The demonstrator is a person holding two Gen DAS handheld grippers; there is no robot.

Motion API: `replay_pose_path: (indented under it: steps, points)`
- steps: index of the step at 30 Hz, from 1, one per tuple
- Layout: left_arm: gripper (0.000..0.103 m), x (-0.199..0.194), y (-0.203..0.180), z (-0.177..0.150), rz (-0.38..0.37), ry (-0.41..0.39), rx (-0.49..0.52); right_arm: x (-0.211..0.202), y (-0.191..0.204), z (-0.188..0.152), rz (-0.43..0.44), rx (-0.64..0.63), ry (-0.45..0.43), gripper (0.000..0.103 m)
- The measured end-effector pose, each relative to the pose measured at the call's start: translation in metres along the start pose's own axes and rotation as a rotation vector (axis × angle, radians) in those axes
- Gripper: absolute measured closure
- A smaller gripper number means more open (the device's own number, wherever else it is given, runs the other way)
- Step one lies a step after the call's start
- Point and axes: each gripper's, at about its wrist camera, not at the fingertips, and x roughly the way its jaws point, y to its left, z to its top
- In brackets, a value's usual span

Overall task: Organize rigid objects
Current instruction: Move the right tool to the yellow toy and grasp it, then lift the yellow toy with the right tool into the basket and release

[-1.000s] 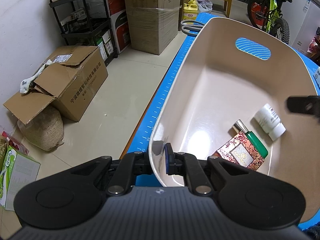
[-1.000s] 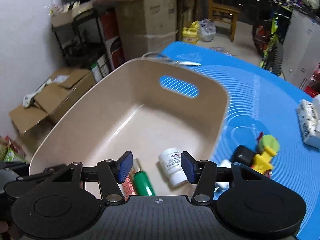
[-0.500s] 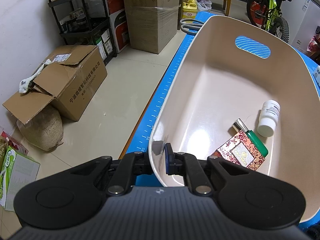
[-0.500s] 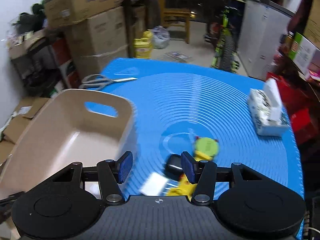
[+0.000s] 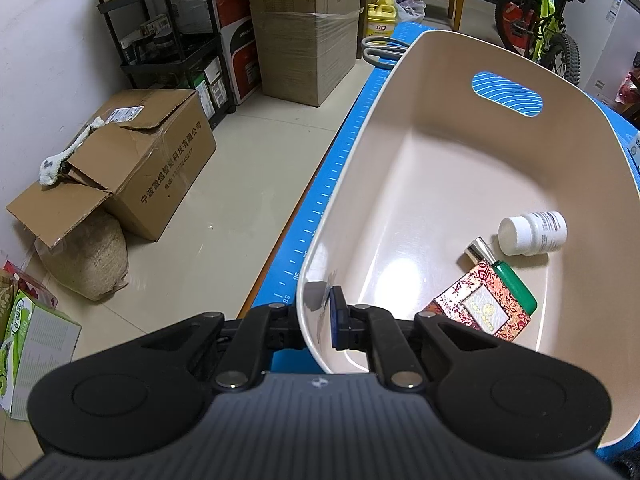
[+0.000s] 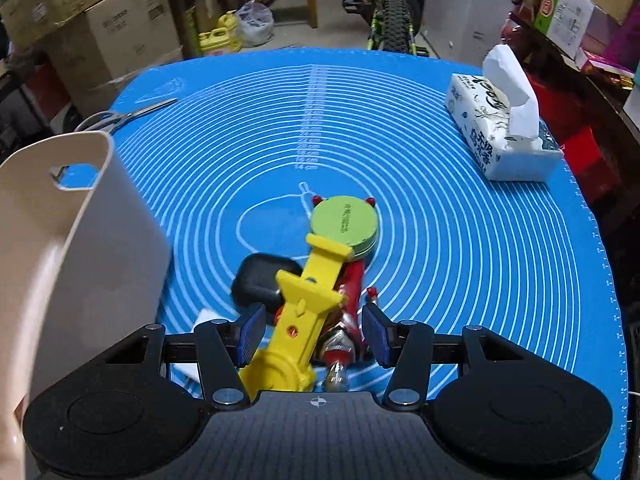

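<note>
The left gripper (image 5: 320,316) is clamped on the near rim of the beige plastic bin (image 5: 420,184), one finger inside the wall and one outside, the pads pressed narrow against it. Inside the bin, nearest that rim, lies a red-and-gold patterned frame (image 5: 482,306); just beyond it and touching it, a green lighter (image 5: 516,286) with a metal cap; beyond that, near the bin's right wall, a white pill bottle (image 5: 534,233) on its side. The bin's far wall carries an oval handle cut-out, and past the bin's far left corner grey-handled scissors (image 5: 382,51) lie on the blue mat (image 6: 420,140). To the right of the bin, the right gripper (image 6: 314,334) hangs with fingers partly spread over a cluster of loose objects; the pads stand either side of a yellow plastic toy (image 6: 304,312) and a red-and-silver figure (image 6: 348,320) without pressing on them. Between that cluster and the bin sits a black case (image 6: 262,278); a green round tin (image 6: 345,222) rests just beyond the yellow toy. Farthest from the bin, at the mat's right edge, a tissue pack (image 6: 504,124) sits open.
</note>
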Motion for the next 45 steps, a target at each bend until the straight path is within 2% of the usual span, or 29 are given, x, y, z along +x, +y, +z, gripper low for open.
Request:
replay_pose_path:
  steps: [9,14,19,30,45]
  points:
    - [0.090,0.001,0.002,-0.002,0.004,-0.001,0.003,0.018,0.002,0.001,-0.015,-0.004,-0.072,0.045]
    - [0.090,0.002,0.003,-0.003,0.004,0.000,0.002,0.019,0.008,0.000,-0.016,-0.017,-0.112,0.057]
    - [0.090,0.002,0.003,-0.003,0.005,0.000,0.002,0.016,0.009,-0.008,-0.009,-0.047,-0.145,0.058]
    - [0.090,0.002,0.003,-0.002,0.004,0.000,0.002,-0.005,-0.002,-0.018,0.066,-0.072,-0.192,0.059]
    - [0.090,0.002,0.003,-0.002,0.004,0.001,0.002,-0.048,0.004,-0.026,0.064,-0.132,-0.337,0.060]
